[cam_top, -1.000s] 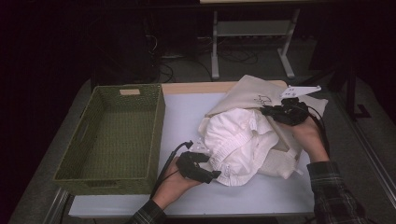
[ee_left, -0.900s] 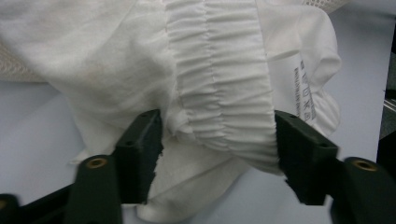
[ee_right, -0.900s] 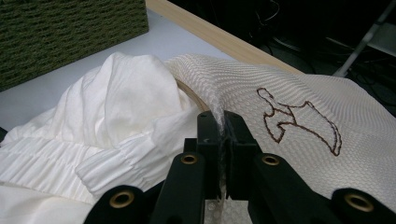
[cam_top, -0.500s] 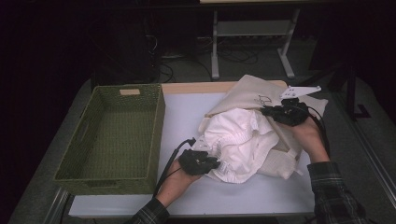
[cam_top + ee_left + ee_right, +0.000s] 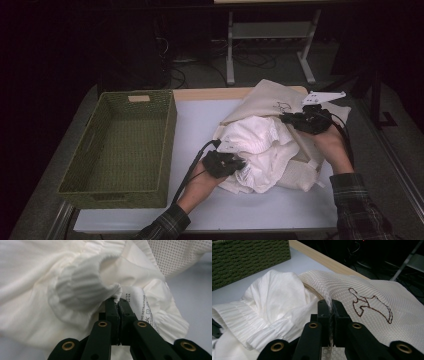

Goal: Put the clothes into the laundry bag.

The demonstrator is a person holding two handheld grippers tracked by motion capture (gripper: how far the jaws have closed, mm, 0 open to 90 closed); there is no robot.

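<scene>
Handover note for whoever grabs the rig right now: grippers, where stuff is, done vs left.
Left gripper: jaws have just closed, now pinching the white garment beside its ribbed cuff and care label.
Right gripper: shut on the rim of the cream mesh bag, holding its mouth up.
Positions: the garment lies partly inside the bag's mouth, on the right half of the table. Green woven basket stands on the left, nothing in it.
Done: both grips are set.
Left: probably pull the garment free of the bag; the basket looks like its likely destination.
</scene>
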